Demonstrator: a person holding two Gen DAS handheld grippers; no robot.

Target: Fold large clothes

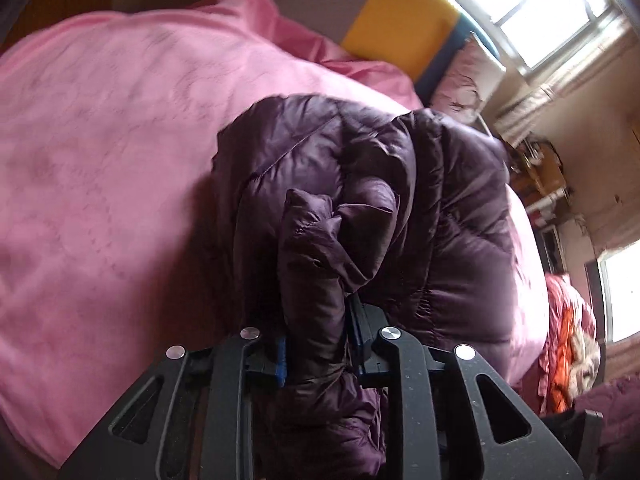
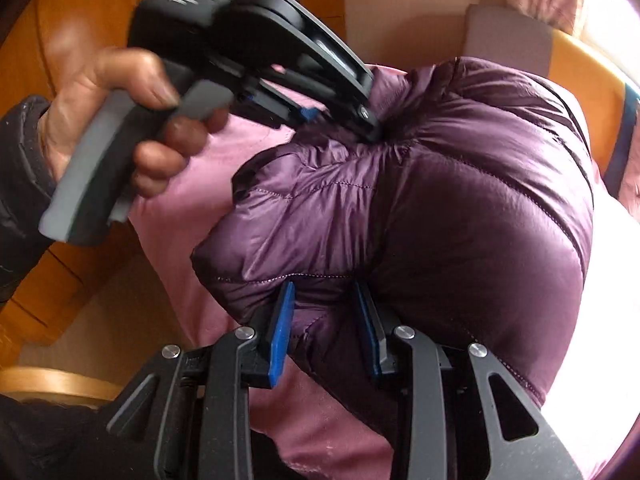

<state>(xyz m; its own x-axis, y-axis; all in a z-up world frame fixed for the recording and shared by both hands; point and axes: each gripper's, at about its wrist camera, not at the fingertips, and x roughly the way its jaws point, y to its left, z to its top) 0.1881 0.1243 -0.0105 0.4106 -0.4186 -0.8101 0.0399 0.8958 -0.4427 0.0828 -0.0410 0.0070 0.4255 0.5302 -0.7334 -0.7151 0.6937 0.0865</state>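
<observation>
A dark purple puffy down jacket [image 1: 400,200] lies bunched on a pink bedspread [image 1: 100,160]. In the left wrist view my left gripper [image 1: 316,344] is shut on a thick fold of the jacket, which fills the gap between its blue pads [image 1: 282,360]. In the right wrist view my right gripper [image 2: 326,328] is shut on the near edge of the jacket [image 2: 460,200], blue pads [image 2: 282,332] pressing either side of a quilted fold. Farther up, a hand [image 2: 132,112] holds the left gripper [image 2: 344,120], its tips sunk into the jacket's far edge.
A yellow and blue headboard panel [image 1: 400,28] and a pink pillow [image 1: 468,76] stand at the bed's far end under a bright window [image 1: 540,8]. A cluttered shelf [image 1: 540,184] and an orange-red cloth pile [image 1: 568,344] lie to the right. Orange wood [image 2: 80,12] shows beyond the bed.
</observation>
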